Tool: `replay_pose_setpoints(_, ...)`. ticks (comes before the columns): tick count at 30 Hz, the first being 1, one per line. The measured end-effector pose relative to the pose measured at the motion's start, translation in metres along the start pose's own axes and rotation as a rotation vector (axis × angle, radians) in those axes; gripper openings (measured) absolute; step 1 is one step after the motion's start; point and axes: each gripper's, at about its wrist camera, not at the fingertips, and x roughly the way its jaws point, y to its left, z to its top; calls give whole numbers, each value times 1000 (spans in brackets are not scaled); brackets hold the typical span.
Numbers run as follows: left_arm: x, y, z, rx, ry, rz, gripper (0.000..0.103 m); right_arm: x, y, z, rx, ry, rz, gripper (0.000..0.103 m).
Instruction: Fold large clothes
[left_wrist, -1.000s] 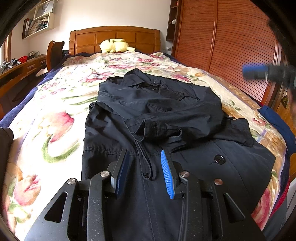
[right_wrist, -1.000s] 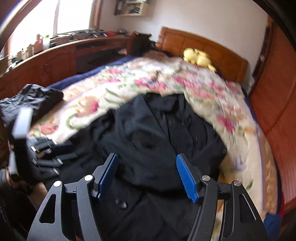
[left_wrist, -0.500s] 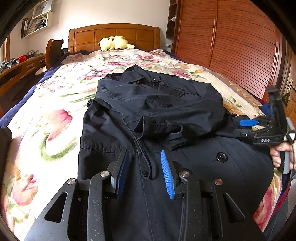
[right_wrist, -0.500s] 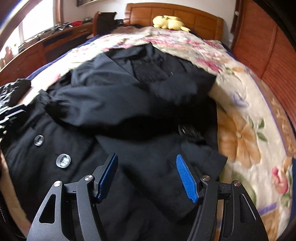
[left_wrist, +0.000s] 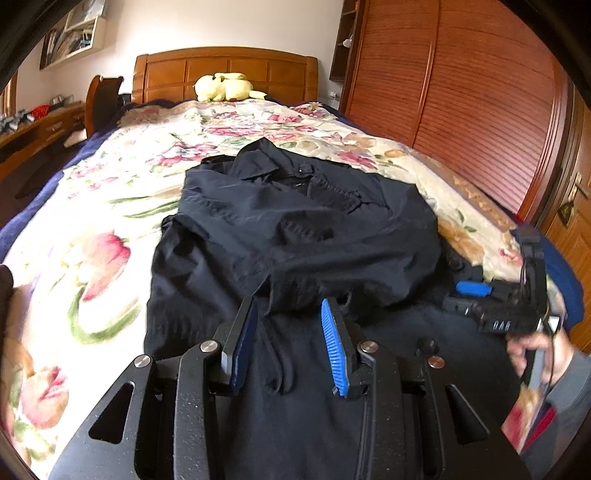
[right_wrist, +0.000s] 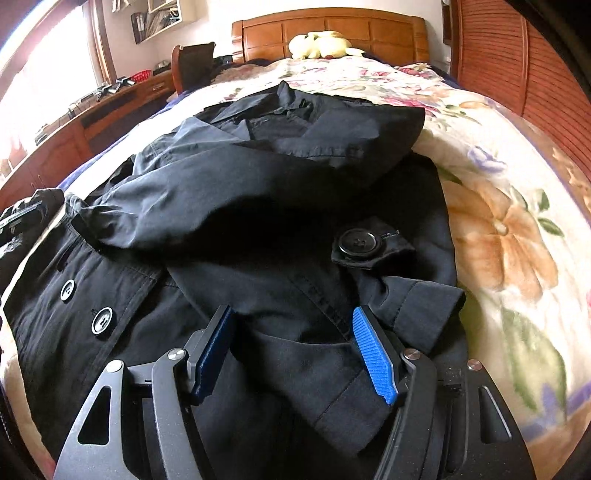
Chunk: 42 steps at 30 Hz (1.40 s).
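A large black coat (left_wrist: 295, 229) lies on the floral bedspread (left_wrist: 110, 229), collar toward the headboard, both sleeves folded across its chest. My left gripper (left_wrist: 288, 306) hovers open over the coat's lower front, just short of the folded sleeve's edge, with a loose cord lying under its fingers. My right gripper (right_wrist: 291, 314) is open and low over the coat (right_wrist: 258, 192) at its right side, near a sleeve cuff (right_wrist: 424, 306) and a buttoned tab (right_wrist: 358, 242). In the left wrist view the right gripper (left_wrist: 461, 297) is held by a hand (left_wrist: 528, 350) at the coat's right edge.
A yellow plush toy (left_wrist: 225, 86) rests against the wooden headboard (left_wrist: 225, 70). Slatted wooden wardrobe doors (left_wrist: 461, 103) run along the bed's right side. A desk (right_wrist: 92, 110) and a chair (right_wrist: 192, 62) stand to the left. A dark bundle (right_wrist: 37, 199) lies at the bed's left edge.
My right gripper came down from above the bed and rolled level, ending low over the coat's right side by the cuff. My left gripper edged forward toward the folded sleeve.
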Motion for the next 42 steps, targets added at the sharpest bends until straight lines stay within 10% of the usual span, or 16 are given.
replay_pose_setpoints(13, 56, -10, 7, 10, 160, 91, 41, -7, -6, -7, 11, -18, 19, 68)
replay_pose_setpoints(19, 50, -20, 4, 94, 167, 97, 9, -7, -6, -7, 12, -18, 20, 68)
replay_pose_setpoints(31, -51, -19, 48, 164, -87, 270, 5, -7, -6, -7, 12, -18, 19, 68)
replay_pose_setpoints(42, -59, -29, -22, 209, 48, 252, 5, -7, -6, -7, 12, -18, 19, 68)
